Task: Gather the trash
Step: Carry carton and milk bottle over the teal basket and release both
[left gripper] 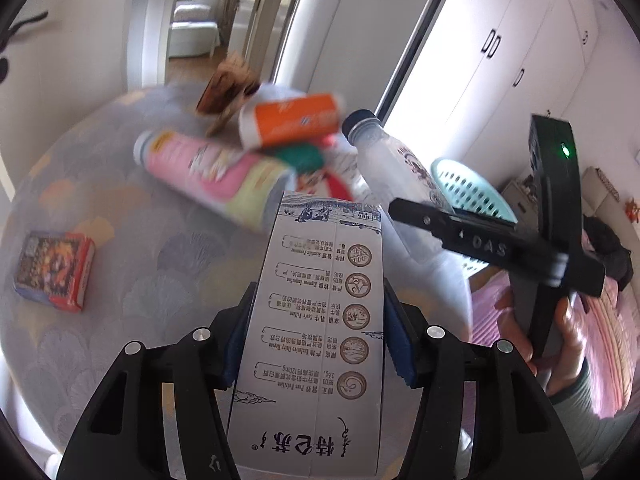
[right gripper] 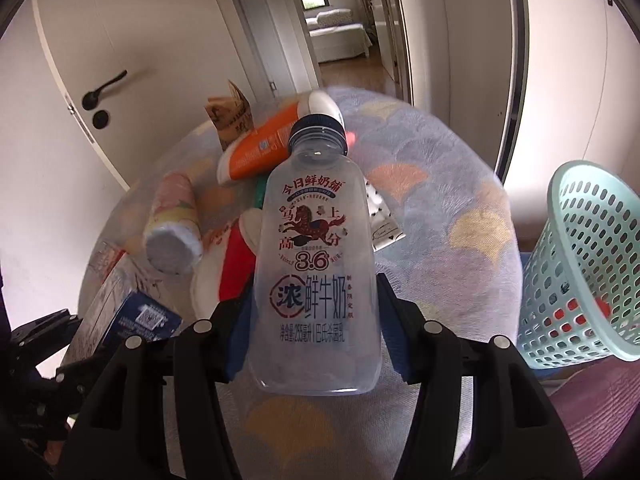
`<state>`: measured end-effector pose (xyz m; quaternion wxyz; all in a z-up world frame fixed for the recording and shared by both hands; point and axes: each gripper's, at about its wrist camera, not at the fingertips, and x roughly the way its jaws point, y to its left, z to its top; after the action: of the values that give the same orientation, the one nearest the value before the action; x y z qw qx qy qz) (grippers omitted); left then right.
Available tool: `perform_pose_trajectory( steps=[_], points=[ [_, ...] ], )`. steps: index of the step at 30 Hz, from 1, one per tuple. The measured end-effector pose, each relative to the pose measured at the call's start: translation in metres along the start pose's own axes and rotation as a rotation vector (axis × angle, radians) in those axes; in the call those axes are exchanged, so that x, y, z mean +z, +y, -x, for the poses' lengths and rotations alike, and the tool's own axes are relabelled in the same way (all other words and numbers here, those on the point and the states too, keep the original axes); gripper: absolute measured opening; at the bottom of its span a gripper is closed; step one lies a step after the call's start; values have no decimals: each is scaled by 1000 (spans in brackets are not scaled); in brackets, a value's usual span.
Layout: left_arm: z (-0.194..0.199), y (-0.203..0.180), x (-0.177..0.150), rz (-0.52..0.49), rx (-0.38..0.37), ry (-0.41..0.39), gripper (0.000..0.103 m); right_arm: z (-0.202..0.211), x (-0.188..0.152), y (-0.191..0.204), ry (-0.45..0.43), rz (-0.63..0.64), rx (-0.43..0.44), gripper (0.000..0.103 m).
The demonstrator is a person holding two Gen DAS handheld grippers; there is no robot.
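Note:
My left gripper (left gripper: pixel 316 344) is shut on a white and blue milk carton (left gripper: pixel 320 320), held above the round table (left gripper: pixel 120 264). My right gripper (right gripper: pixel 312 332) is shut on an empty clear milk bottle (right gripper: pixel 316 256) with a dark cap, also seen in the left wrist view (left gripper: pixel 392 164). A trash pile lies on the table: a pink tube can (left gripper: pixel 216 176), an orange and white bottle (left gripper: pixel 292 120), a brown paper bag (left gripper: pixel 228 84) and red and white wrappers (right gripper: pixel 232 264). A teal mesh basket (right gripper: pixel 588 264) stands to the right of the table.
A small red and blue box (left gripper: pixel 54 270) lies at the table's left side. A white door (right gripper: pixel 120 80) with a black handle stands behind the table. An open hallway (right gripper: pixel 344 32) leads back. White wardrobes (left gripper: pixel 520 60) line the right. Pink bedding (left gripper: pixel 560 340) lies at the lower right.

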<state>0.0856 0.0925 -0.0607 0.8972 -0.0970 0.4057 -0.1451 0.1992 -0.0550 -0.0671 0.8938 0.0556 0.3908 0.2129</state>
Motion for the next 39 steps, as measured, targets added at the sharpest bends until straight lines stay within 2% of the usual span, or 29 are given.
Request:
perform_pose_trajectory(
  steps=[5, 9, 17, 24, 28, 31, 39],
  points=[
    [10, -27, 19, -39, -39, -64, 55, 40, 5, -11, -89, -5, -28, 53],
    [10, -61, 41, -88, -76, -107, 55, 72, 10, -30, -168, -25, -92, 53],
    [-21, -125, 76, -176, -141, -128, 55, 117, 14, -90, -268, -114, -201, 53],
    [-84, -172, 103, -208, -201, -74, 55, 121, 4, -162, -253, -255, -273, 53],
    [-130, -197, 113, -221, -206, -20, 55, 110, -10, -207, -211, -355, -339, 53],
    [-163, -216, 117, -238, -219, 26, 55, 105, -22, -238, -181, -434, -343, 53],
    [-234, -261, 113, -292, -233, 125, 55, 106, -41, -272, -146, -510, -447, 53]
  ],
)
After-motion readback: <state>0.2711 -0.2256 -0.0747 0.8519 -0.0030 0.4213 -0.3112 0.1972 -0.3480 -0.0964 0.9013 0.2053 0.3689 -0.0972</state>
